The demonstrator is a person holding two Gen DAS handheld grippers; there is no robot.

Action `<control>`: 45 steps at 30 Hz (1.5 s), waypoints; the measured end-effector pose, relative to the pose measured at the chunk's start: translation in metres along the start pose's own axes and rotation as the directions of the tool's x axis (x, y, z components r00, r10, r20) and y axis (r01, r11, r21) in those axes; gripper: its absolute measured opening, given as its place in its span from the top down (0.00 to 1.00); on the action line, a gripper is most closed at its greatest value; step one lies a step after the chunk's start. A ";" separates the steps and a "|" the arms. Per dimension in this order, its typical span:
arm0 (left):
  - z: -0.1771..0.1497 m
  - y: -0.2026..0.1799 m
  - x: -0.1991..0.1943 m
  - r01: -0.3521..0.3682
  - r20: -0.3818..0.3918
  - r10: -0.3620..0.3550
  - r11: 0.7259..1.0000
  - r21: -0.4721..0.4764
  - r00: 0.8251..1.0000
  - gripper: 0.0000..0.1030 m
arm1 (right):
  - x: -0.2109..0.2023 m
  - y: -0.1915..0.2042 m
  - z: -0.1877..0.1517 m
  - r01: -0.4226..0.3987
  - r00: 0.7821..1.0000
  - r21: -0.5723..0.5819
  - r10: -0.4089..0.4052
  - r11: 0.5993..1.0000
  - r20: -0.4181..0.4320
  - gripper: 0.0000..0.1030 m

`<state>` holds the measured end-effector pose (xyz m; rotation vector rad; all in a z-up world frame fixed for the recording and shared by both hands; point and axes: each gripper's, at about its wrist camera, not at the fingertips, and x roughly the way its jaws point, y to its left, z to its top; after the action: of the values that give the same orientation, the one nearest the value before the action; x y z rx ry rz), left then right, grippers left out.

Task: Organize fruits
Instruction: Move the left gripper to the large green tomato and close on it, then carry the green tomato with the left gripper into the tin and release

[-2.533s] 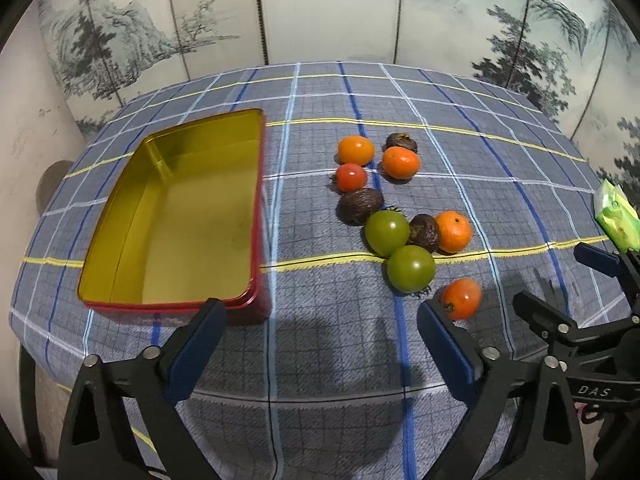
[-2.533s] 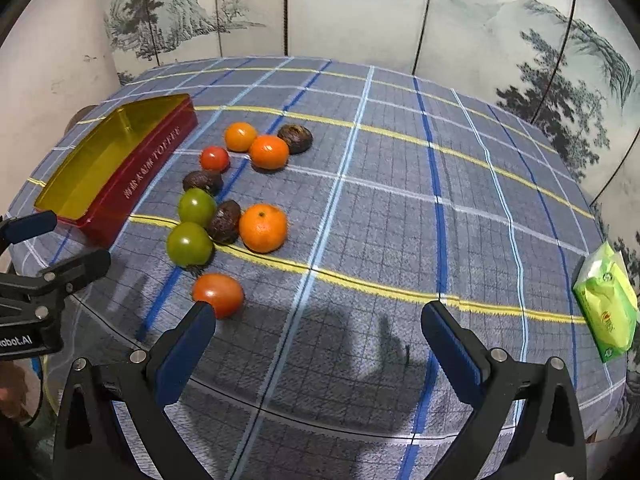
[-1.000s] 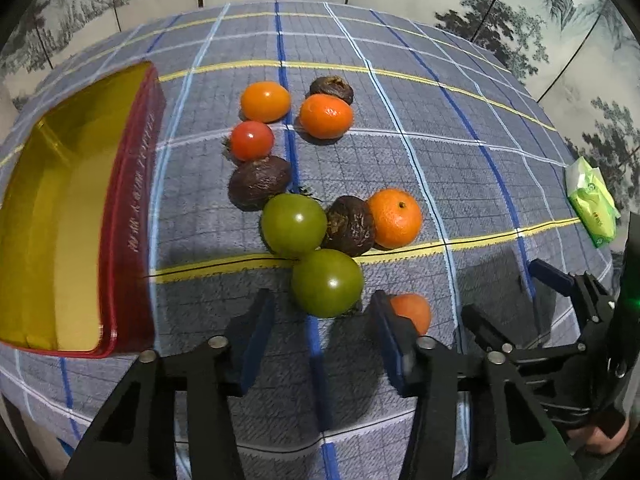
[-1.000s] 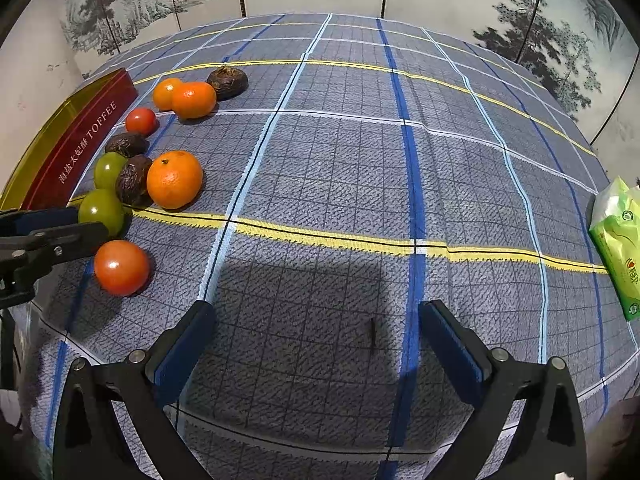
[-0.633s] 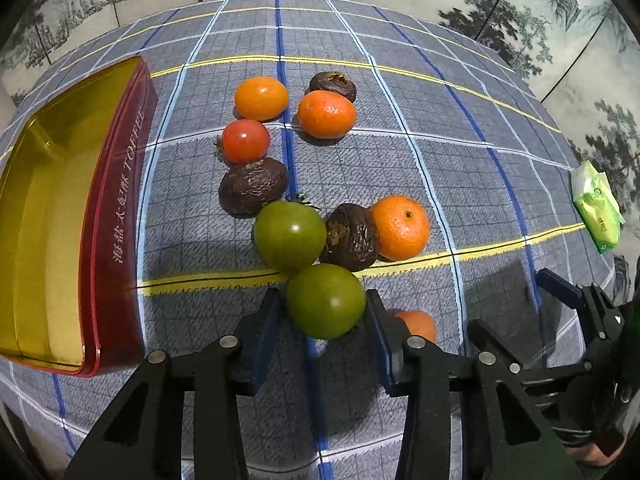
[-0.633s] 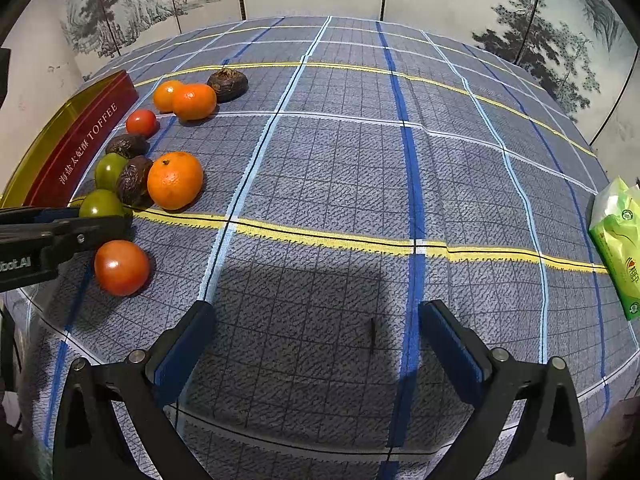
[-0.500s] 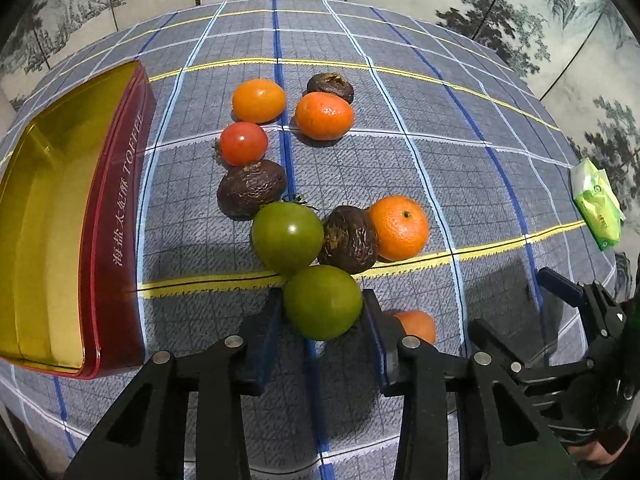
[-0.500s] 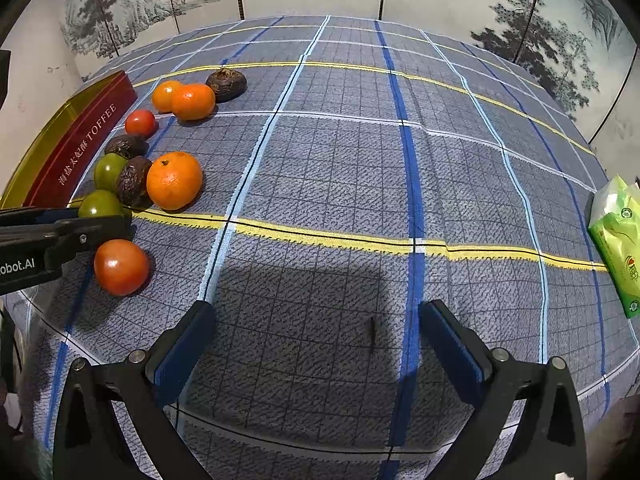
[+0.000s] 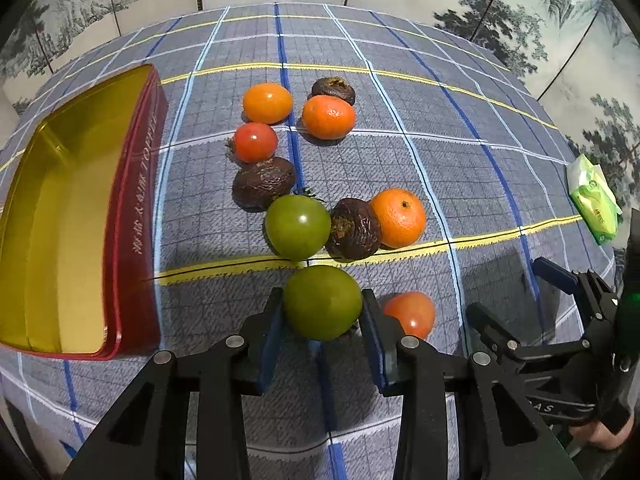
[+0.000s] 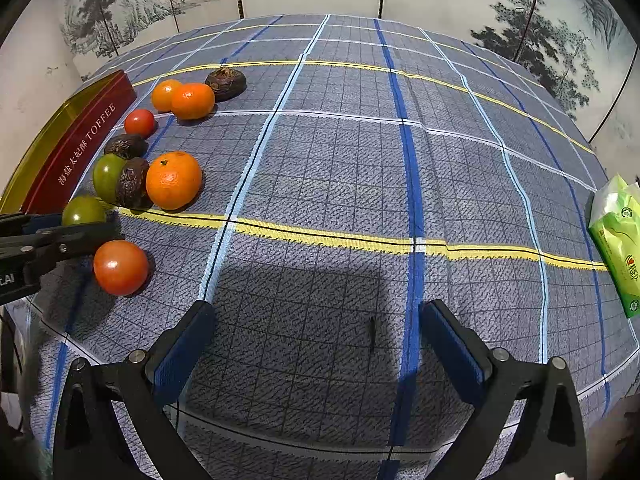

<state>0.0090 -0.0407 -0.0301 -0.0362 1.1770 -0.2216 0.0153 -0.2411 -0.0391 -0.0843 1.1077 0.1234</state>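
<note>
Left claw low, level, pads pinching green tomato.

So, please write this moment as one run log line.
left gripper: shut on green tomato | right gripper: open, idle | tin: empty

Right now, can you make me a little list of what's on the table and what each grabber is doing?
left gripper: shut on near green tomato
right gripper: open, holds nothing
tin: red outside, gold inside, no fruit seen inside
other green tomato: touches a dark wrinkled fruit
red tomato: beside the left gripper
green packet: at the table's right edge
</note>
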 end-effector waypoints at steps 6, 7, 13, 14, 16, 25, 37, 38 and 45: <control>0.001 0.001 -0.015 0.016 0.025 -0.016 1.000 0.003 1.000 0.63 | 0.001 0.000 0.000 -0.005 1.000 -0.012 0.004 1.000 -0.004 0.00; 0.001 0.001 -0.017 0.016 0.029 -0.016 1.000 0.004 0.999 0.63 | 0.001 0.000 0.000 -0.005 1.000 -0.012 0.005 1.000 -0.004 0.00; 0.006 0.005 -0.036 0.023 0.061 -0.024 1.000 0.007 0.998 0.63 | 0.001 0.000 -0.001 -0.005 1.000 -0.010 0.005 1.000 -0.003 0.00; 0.007 0.006 -0.039 0.022 0.069 -0.023 1.000 0.005 0.997 0.63 | 0.001 0.000 -0.001 -0.005 1.000 -0.009 0.005 1.000 0.000 0.00; 0.010 0.009 -0.045 0.016 0.081 -0.016 1.000 0.001 0.997 0.63 | 0.001 -0.001 -0.001 -0.005 1.000 -0.011 0.005 1.000 0.005 0.00; 0.024 0.049 -0.068 -0.055 0.140 0.063 0.997 -0.061 0.988 0.63 | 0.001 -0.001 -0.001 0.000 1.000 -0.004 0.000 1.000 0.000 0.00; 0.013 0.134 -0.058 -0.176 0.099 0.197 0.967 -0.185 0.975 0.63 | 0.004 -0.002 0.004 0.002 1.000 0.000 -0.002 1.000 -0.031 0.00; 0.011 0.139 -0.057 -0.182 0.095 0.203 0.964 -0.193 0.975 0.63 | 0.004 -0.002 0.005 0.002 0.999 0.000 -0.002 1.000 -0.032 0.00; 0.003 0.163 -0.048 -0.212 0.065 0.232 0.952 -0.222 0.971 0.63 | 0.005 -0.002 0.004 0.005 0.999 0.004 -0.005 1.000 -0.038 0.00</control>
<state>0.0190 0.1272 -0.0092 -0.1006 1.1005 0.1057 0.0215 -0.2420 -0.0415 -0.0864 1.1453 0.1153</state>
